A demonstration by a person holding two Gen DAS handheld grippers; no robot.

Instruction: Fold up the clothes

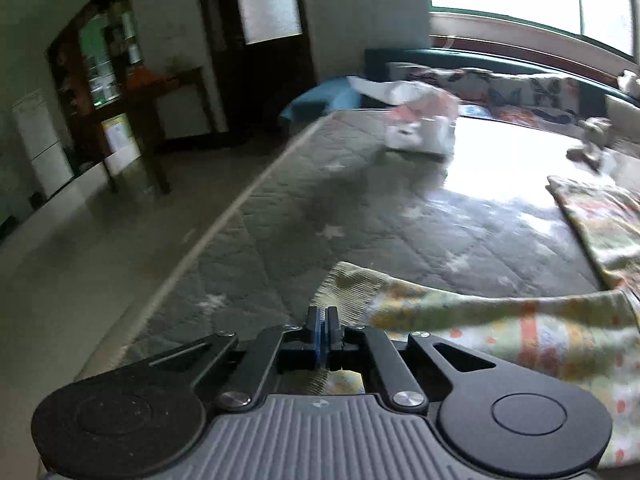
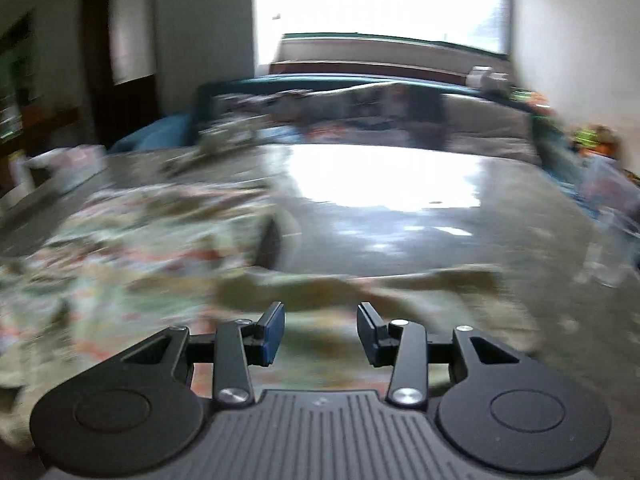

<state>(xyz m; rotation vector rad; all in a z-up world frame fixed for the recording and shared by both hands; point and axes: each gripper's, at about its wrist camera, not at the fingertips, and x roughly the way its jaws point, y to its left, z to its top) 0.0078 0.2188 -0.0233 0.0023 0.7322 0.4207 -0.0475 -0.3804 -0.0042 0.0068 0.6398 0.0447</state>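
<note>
Grey quilted mattress [image 1: 360,216] under a bright window. Patterned garment [image 1: 500,320] spread across its near side, one edge apparently pinched in left gripper [image 1: 322,322], jaws closed, likely for lifting a fold. Right gripper [image 2: 320,332] over blurred cloth, jaws parted, holding nothing.

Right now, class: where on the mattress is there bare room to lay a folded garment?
Bare quilted mattress lies between the patterned garment near the left gripper and the white bag. In the blurred right view, the glare-lit stretch ahead of the right gripper looks bare. Crowded: the pillows by the window.
</note>
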